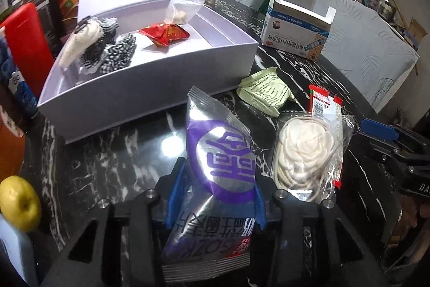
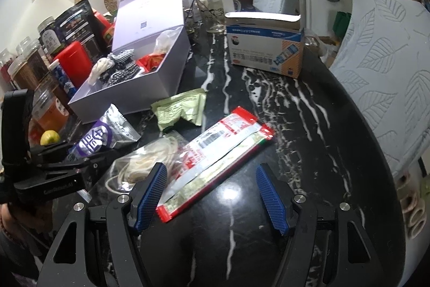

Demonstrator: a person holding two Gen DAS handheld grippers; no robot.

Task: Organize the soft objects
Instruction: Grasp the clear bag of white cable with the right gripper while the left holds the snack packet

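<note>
Left gripper clamps a silver-purple snack packet; right gripper gapes empty, red packet at twelve o'clock

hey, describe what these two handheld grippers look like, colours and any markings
Both the left gripper and right gripper have matte black angular frames with silver bolts at the pivots. Their fingers carry blue ribbed pads. White lettering, too blurred to read, marks the left gripper's black body.

Right gripper jaws apart over red-white packet mid-tabletop; lavender box near far-left edge.
</note>
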